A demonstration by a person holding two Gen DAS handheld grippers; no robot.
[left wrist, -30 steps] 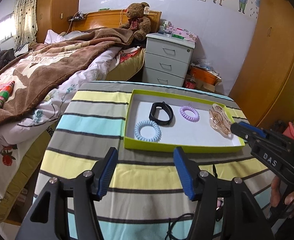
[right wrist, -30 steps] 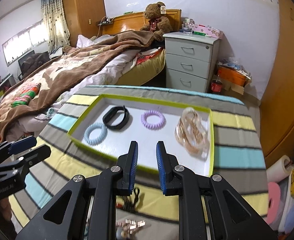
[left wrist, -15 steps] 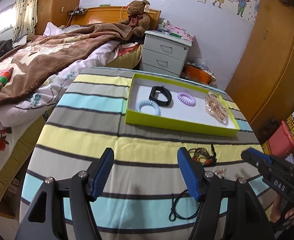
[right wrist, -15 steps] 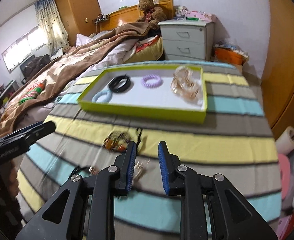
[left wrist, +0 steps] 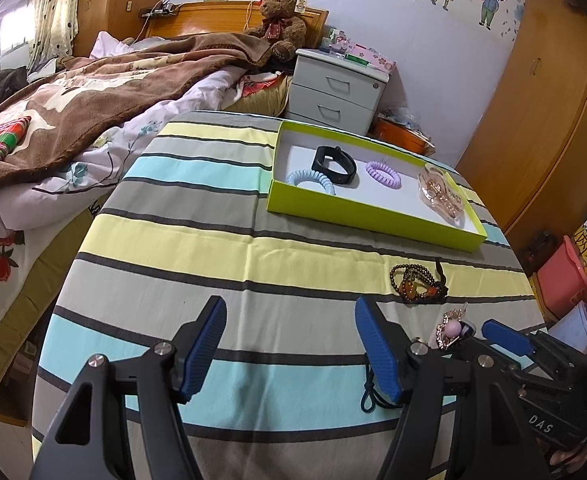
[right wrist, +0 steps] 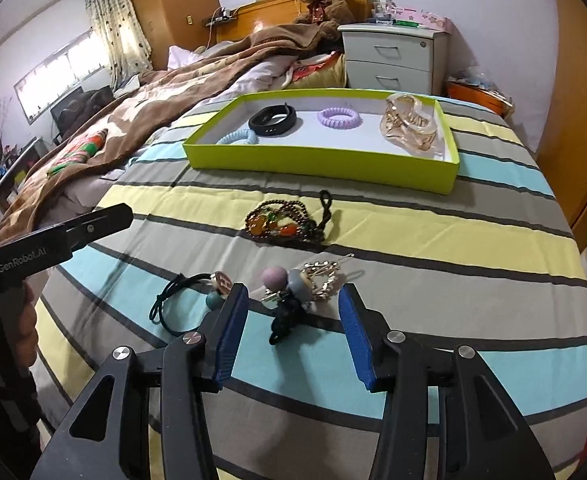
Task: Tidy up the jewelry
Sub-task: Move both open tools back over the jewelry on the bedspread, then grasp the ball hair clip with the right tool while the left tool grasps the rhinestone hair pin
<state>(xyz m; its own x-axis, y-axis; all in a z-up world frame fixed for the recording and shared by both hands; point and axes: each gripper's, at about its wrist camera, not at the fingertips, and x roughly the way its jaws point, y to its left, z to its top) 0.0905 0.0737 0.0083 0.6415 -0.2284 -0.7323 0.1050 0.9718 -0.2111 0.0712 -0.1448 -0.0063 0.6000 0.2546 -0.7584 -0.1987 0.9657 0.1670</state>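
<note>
The green tray held four pieces — black band at 11 o'clock; both grippers gaped wide, empty.

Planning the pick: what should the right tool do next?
Probably lower the open right tool onto the bead cluster lying between its fingers and close. The cluster is still on the cloth, outside the green tray.
</note>
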